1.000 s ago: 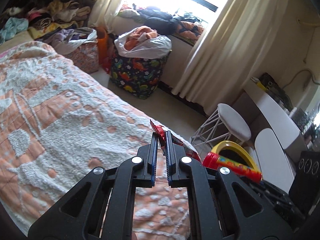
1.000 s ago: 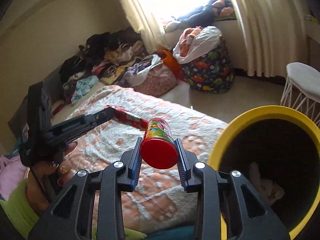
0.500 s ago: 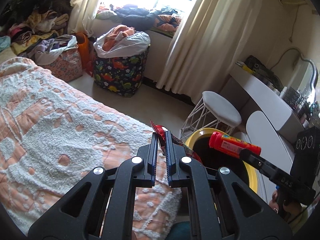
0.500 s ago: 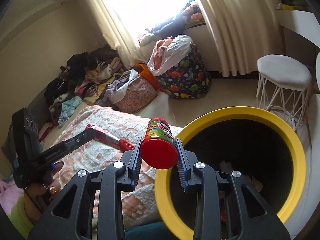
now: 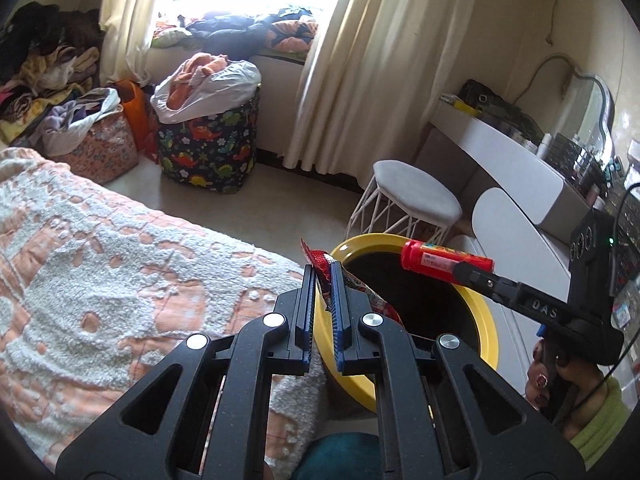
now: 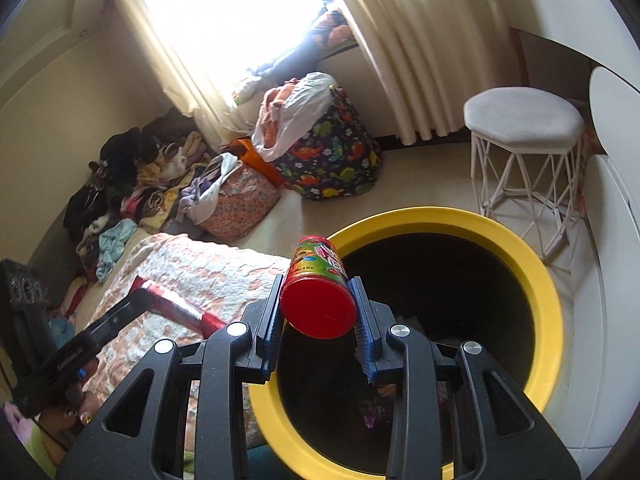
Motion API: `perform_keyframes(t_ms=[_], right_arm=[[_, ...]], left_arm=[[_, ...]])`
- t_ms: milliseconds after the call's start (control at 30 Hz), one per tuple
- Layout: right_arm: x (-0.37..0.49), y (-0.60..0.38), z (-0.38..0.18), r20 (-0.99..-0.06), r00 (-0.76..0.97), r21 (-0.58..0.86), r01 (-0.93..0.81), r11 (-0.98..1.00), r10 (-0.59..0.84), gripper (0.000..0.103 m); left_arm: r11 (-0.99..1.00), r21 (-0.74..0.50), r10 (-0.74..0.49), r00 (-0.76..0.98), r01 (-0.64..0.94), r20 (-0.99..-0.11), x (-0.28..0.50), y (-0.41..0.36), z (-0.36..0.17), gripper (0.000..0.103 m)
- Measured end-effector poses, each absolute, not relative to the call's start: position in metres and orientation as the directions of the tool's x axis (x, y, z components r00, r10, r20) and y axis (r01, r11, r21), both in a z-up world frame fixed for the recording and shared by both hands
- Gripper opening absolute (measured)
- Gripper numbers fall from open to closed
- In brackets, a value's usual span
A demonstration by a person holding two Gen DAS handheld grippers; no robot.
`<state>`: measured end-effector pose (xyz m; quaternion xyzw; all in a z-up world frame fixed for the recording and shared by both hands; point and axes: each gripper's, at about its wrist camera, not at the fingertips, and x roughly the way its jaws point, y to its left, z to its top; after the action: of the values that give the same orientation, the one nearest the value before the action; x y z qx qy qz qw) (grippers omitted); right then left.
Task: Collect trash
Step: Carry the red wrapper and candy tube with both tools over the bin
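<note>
Bedroom, yellow-rimmed bin [image 6: 550, 300]: left tongs [image 5: 323, 276] pinch red wrapper [image 5: 320, 260]; right tongs [image 6: 318, 300] clamp red-capped tube [image 6: 318, 280].

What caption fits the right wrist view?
Right hand-held gripper carries a red-capped candy tube over the yellow-rimmed bin beside the bed.

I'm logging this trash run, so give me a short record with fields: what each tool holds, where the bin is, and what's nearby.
left tool: shut on red wrapper
right tool: shut on red tube
bin: yellow rim, dark inside, beside bed
tube position: over the bin's opening
wrapper position: at the bin's near rim
nearby: white stool
</note>
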<state>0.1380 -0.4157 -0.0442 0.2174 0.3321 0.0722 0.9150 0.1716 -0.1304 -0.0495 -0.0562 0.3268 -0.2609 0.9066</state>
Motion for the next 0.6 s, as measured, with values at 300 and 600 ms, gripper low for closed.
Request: perform_keyframes(t_ms=[300,600], right_arm=[[0.135,-0.438,-0.051,-0.587,0.771,0.467,0.074,0.881,0.246,0.030],[0.131,-0.453,-0.054,-0.600,0.772,0.469,0.128,0.874,0.209,0.030]], left_arm=[[0.839,-0.235,-0.526,0.618,0.492,-0.585,0.161,-0.158,-0.057,0.004],[0.811,-0.193,-0.539,0.575,0.553,-0.616,0.152,-0.188,-0.070,0.004]])
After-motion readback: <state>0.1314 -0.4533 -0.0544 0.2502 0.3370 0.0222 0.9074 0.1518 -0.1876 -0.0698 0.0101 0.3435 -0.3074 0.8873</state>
